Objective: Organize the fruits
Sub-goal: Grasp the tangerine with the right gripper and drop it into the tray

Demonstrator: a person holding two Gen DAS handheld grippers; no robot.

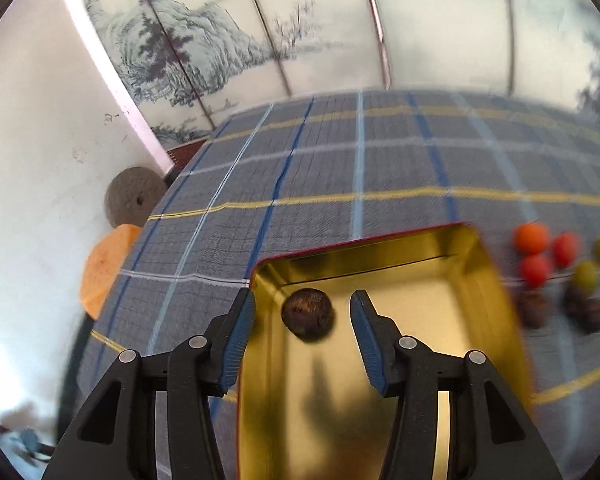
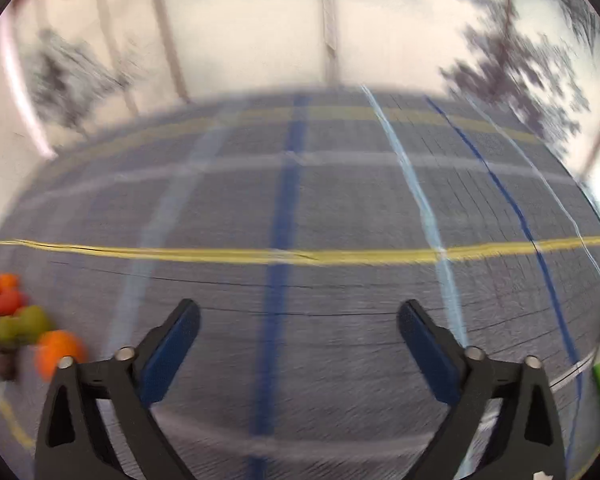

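A table covered by a grey-blue plaid cloth (image 1: 340,168) with yellow, white and dark blue stripes fills most of both wrist views. Behind it stands a pale folding screen (image 1: 228,52) painted with an ink landscape of trees and rocks, and a white wall (image 1: 40,140) lies to the left.

On the cloth, in the left wrist view, sits a shallow rectangular gold metal tin (image 1: 488,280) with a red outer edge, open side up. Inside it, near the far left corner, is a round dark brown fruit with a rough skin (image 1: 308,312). It appears between the blue-padded tips of the left gripper (image 1: 302,308), with a clear gap on each side, so the pads are not pressing it; the jaws stand partly spread and hold nothing.

To the right of the tin, on the bare cloth, lies a blurred cluster of small round fruits: orange-red ones (image 1: 534,254) farthest away, yellow-green ones (image 1: 586,276) beside them, and dark brown ones (image 1: 580,308) nearest.

In the right wrist view, the right gripper (image 2: 300,316) hangs over bare cloth with its jaws spread wide and nothing between them. The same cluster shows at the far left edge, with an orange fruit (image 2: 58,350) closest to the gripper. The view is smeared by motion blur.
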